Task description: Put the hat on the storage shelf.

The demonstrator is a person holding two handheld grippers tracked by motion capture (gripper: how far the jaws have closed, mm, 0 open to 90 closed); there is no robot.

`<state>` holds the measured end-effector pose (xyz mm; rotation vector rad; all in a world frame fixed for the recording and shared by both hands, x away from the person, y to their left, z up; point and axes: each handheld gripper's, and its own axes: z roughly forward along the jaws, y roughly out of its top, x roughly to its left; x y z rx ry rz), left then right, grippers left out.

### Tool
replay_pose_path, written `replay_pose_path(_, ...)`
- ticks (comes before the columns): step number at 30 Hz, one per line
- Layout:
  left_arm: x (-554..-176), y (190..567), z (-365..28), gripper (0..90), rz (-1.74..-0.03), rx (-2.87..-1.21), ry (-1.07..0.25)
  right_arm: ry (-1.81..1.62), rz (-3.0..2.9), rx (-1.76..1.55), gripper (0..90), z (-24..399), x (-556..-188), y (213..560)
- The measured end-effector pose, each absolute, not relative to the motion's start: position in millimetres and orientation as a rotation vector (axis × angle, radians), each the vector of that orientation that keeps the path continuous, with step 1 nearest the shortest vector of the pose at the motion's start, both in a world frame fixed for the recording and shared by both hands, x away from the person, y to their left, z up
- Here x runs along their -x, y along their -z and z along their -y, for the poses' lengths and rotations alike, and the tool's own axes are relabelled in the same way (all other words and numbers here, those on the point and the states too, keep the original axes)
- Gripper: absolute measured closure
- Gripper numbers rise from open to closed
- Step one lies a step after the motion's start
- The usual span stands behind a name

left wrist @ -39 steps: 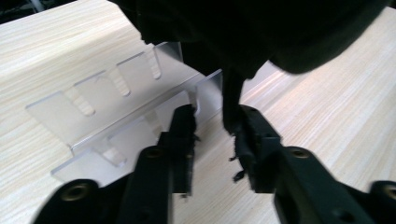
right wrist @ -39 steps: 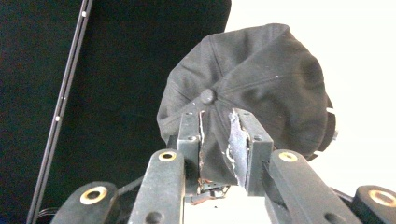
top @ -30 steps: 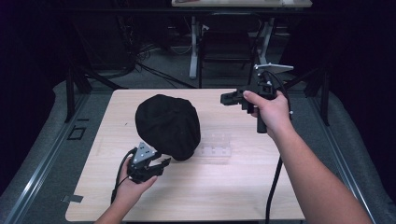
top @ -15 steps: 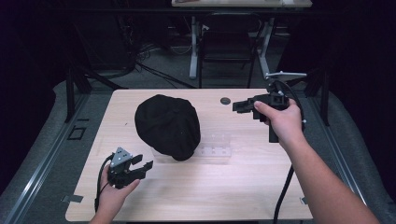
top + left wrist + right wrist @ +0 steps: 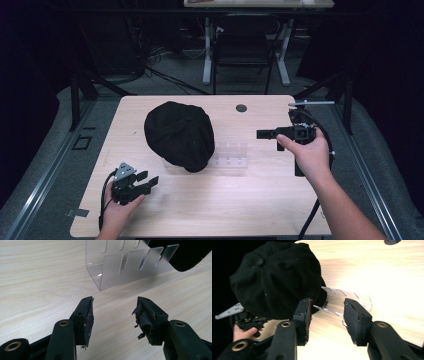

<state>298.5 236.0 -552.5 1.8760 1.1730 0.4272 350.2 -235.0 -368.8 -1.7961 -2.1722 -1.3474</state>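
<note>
The black cap (image 5: 180, 134) lies left of centre in the high view, draped over one end of a clear acrylic rack (image 5: 231, 157) on the table (image 5: 260, 200). The left gripper (image 5: 145, 181) sits at the lower left of that frame, low over the table, its jaws wide apart with nothing between them; in the left gripper view only bare wood shows in the gap, with the rack and a corner of the cap well ahead at the top. The right gripper (image 5: 261, 134) is at the right of the high view, pointing left toward the cap. Its jaws have just been opening and stand apart, holding nothing; in the right gripper view the rack's far end shows through the gap, clear of both pads
</note>
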Motion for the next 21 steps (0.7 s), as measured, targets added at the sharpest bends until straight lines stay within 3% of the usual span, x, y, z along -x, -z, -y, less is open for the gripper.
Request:
replay_pose_path(9, -298, 555, -233, 47.9, -1.158, -1.893, -0.434, 1.36, 2.263, 1.833, 48.9, 241, -323, 406)
replay_pose_path(21, -299, 558, -233, 47.1, -1.175, -1.897, -0.429, 1.361, 2.322, 1.917, 47.7, 250, -295, 474)
